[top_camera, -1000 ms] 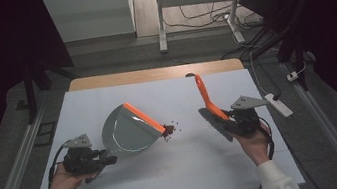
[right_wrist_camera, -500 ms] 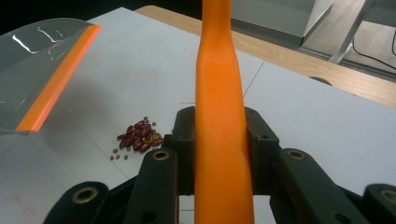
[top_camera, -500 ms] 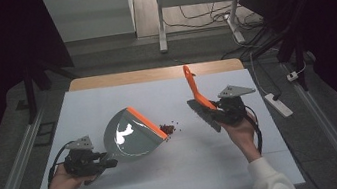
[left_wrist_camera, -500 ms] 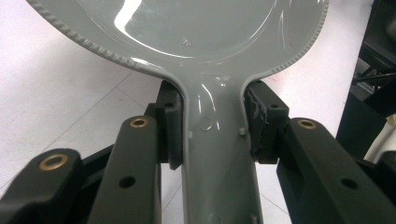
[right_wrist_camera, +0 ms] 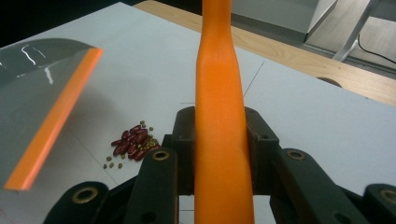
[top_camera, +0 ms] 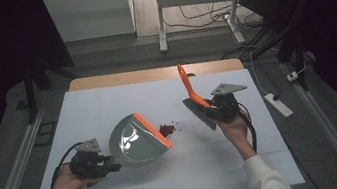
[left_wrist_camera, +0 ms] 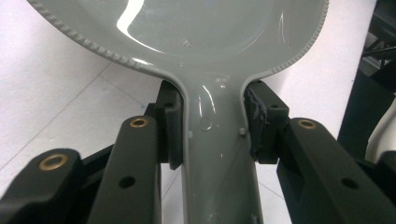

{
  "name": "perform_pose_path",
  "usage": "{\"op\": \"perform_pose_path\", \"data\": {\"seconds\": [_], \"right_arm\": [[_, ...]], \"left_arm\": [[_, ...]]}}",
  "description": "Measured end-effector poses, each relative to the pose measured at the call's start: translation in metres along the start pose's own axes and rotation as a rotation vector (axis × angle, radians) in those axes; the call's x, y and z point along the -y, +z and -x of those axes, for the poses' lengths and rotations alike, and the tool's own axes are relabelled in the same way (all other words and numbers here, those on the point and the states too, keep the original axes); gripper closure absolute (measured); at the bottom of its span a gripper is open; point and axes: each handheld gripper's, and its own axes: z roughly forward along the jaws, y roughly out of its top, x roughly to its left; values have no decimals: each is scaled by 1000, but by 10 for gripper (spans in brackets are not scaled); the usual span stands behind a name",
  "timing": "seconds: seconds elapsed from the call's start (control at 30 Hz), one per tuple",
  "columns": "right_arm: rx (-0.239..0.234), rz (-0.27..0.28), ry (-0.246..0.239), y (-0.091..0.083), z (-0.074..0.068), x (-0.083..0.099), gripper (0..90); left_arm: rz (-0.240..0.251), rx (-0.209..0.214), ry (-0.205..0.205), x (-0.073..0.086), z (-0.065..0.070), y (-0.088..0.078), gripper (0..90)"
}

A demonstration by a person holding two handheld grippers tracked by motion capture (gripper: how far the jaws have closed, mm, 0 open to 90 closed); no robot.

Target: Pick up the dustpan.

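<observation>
Red beans [top_camera: 167, 128] lie between the left-jaws-held dustpan [top_camera: 135, 141] and right-jaws-held brush [top_camera: 191, 91], path unobstructed.

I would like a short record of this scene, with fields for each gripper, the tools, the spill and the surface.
left gripper: shut on the grey handle of the dustpan
right gripper: shut on the orange handle of the brush
dustpan: grey with an orange lip, lying on the table, lip towards the beans
brush: handle points up and away, dark head low near the table
beans: small pile of dark red and a few green ones, just beyond the orange lip
table: white top
</observation>
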Motion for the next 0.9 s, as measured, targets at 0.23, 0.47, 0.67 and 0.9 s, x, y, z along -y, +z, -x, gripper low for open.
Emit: {"op": "perform_pose_path", "data": {"seconds": [0.23,0.47,0.67,0.9], "right_arm": [[-3,-9,-24,11,-3,-3,700],[-11,-47,-53,25,-10,-3,700],[-16,-71,-64,35,-13,-3,701],[-19,-95,-82,46,-16,-2,700]], "left_arm": [[-34,9,9,-2,1,6,615],[-68,2,9,-2,0,10,615],[-101,8,-4,0,-2,13,614],[-111,10,-13,-1,-3,16,614]]}}
